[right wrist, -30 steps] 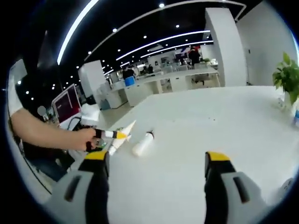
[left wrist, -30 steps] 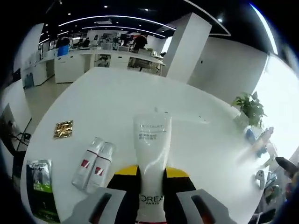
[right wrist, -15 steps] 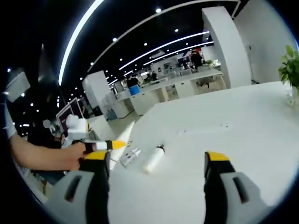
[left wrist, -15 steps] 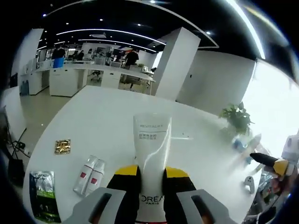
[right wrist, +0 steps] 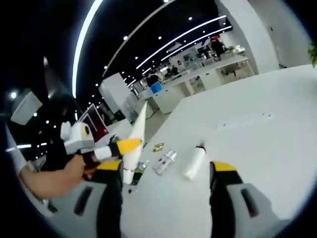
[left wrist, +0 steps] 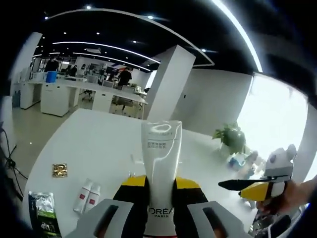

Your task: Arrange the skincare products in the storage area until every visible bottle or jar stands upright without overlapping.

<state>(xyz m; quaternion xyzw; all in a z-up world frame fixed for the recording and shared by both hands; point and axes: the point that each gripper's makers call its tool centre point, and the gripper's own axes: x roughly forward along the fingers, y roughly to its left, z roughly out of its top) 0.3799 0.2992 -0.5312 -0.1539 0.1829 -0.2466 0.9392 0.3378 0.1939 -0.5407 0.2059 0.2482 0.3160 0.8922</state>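
Between left tool [left wrist: 159, 210] jaws: white tube [left wrist: 161, 173], clamped; right tool [right wrist: 166, 198] spread wide.

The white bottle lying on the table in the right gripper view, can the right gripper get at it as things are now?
Probably yes. The right gripper is open and holds nothing, and the white bottle lies on bare table just ahead of its jaws, apart from the neighbouring small bottles.

Open-plan office, white desk rows [left wrist: 59, 94], ceiling light strips [left wrist: 104, 47], monitor [right wrist: 94, 121]
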